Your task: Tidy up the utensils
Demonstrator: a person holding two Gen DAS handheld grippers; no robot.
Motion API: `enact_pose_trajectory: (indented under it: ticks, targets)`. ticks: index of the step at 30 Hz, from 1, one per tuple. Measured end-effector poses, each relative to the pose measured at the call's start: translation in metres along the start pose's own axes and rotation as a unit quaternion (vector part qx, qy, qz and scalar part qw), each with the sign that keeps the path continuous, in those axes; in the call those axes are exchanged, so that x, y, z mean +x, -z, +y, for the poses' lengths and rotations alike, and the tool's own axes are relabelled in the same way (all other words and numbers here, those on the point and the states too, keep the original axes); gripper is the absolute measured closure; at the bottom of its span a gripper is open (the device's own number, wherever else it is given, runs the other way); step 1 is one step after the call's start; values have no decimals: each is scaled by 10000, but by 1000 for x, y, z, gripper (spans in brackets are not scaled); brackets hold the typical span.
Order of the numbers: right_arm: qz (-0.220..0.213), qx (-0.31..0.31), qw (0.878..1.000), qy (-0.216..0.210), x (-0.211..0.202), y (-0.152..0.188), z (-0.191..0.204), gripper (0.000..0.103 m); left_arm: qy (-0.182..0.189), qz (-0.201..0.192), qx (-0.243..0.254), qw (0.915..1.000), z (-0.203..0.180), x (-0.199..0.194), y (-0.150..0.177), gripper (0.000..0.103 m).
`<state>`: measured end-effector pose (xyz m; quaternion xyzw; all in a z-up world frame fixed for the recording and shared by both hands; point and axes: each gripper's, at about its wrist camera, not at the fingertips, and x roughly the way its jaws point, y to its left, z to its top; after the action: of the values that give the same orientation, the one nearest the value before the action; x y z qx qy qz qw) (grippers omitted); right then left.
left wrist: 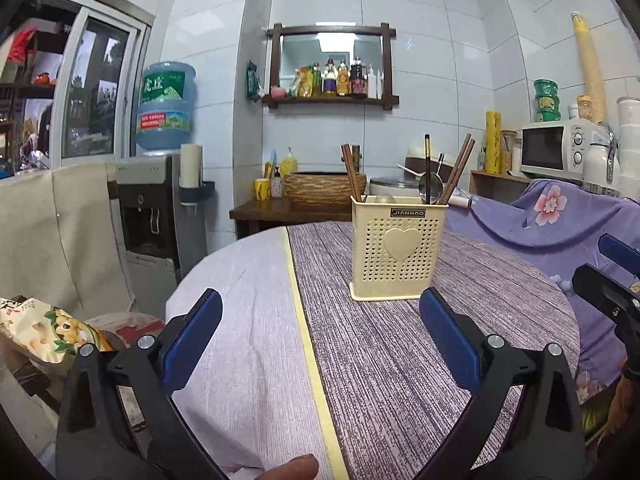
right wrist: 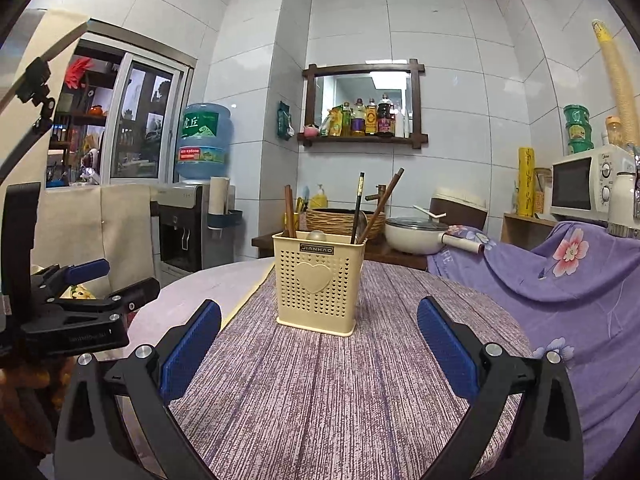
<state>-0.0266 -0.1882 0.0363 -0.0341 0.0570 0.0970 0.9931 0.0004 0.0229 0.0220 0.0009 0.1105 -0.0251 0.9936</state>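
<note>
Both tools — left tool (left wrist: 320, 322), right tool (right wrist: 319, 330) — released; holder (right wrist: 318, 282) hides utensils' (right wrist: 357, 208) lower ends.

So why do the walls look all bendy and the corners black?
In both wrist views a fisheye lens bows the white tiled wall and leaves dark corners. In the left wrist view the wood-framed mirror reflects a bright ceiling light, and the cream plastic utensil holder with a heart looks sharp. In the right wrist view the same holder is sharp too; the edges stretch most.
</note>
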Motion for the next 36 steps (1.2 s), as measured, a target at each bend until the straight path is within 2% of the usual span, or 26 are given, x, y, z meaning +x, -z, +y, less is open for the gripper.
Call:
enact_pose_trajectory:
  ticks: [4, 36]
  targets:
    - [30, -76, 10000, -43, -2, 1, 6, 6, 79, -137, 37, 9999, -1, -13, 6, 6]
    - [191, 61, 9998, 78, 0, 7, 0, 6, 83, 84, 139, 9998, -5, -10, 14, 6]
